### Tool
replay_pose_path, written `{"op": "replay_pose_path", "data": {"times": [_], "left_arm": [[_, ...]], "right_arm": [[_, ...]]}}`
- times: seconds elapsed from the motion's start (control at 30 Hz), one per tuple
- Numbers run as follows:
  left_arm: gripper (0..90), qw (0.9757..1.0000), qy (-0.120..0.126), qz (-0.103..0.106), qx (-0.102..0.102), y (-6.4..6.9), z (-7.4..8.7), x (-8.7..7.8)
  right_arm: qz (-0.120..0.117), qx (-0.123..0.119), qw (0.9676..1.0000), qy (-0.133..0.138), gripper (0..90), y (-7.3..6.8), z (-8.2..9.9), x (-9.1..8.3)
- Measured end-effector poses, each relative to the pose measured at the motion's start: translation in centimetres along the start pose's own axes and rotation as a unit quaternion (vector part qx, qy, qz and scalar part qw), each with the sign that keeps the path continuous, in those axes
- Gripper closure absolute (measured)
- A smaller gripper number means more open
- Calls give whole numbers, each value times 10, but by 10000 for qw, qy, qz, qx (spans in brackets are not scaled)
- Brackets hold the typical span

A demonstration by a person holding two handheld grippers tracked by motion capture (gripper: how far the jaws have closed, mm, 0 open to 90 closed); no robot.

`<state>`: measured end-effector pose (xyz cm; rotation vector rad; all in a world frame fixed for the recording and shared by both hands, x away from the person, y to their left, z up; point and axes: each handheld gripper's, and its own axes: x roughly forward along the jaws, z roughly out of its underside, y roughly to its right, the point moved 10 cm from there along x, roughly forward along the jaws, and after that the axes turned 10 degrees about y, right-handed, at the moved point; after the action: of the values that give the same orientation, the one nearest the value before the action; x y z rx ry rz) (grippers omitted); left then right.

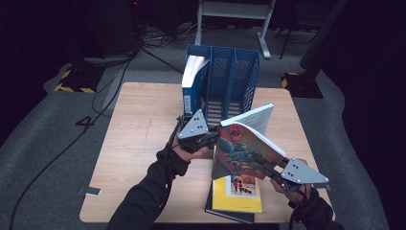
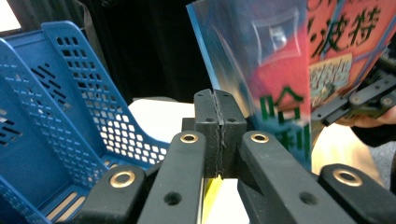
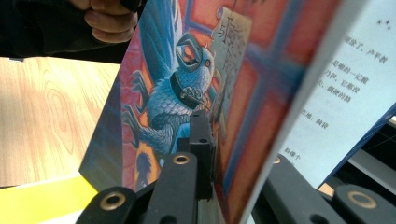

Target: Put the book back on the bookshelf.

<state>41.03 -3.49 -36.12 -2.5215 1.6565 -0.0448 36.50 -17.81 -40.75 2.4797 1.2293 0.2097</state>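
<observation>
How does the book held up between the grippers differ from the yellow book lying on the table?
The held book is lifted and tilted, its cover splayed open; the yellow book lies flat and closed. The held book's cover is red and blue with a winged creature; the yellow book is mostly yellow with a small picture. The right gripper clamps the held book's cover; nothing grips the yellow book. Both are paperbacks.

The open book (image 3: 243,93) hides one of the right gripper's fingers (image 3: 201,140).

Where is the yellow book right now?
In the high view, the yellow book lies flat near the table's front edge, just below the colourful book held up by both grippers.
</observation>
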Motion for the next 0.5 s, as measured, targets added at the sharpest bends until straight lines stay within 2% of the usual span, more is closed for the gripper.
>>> {"op": "replay_pose_path", "data": {"times": [0.17,0.27,0.3,0.4,0.5], "left_arm": [[850,10000,67,53,-4,5,-3,-3],[790,10000,51,-40,11,6,-2,-6],[784,10000,50,-47,30,8,-2,-7],[736,9998,11,-168,117,12,-2,-11],[697,9997,-68,-178,158,16,2,-15]], "right_arm": [[-97,76,9999,12,823,-3,-2,-4],[-142,139,9998,89,759,-2,-7,-7],[-164,208,9995,161,758,-1,-11,-9],[-238,187,9992,251,770,-3,-20,-14],[-306,114,9993,201,790,-6,-24,-16]]}}
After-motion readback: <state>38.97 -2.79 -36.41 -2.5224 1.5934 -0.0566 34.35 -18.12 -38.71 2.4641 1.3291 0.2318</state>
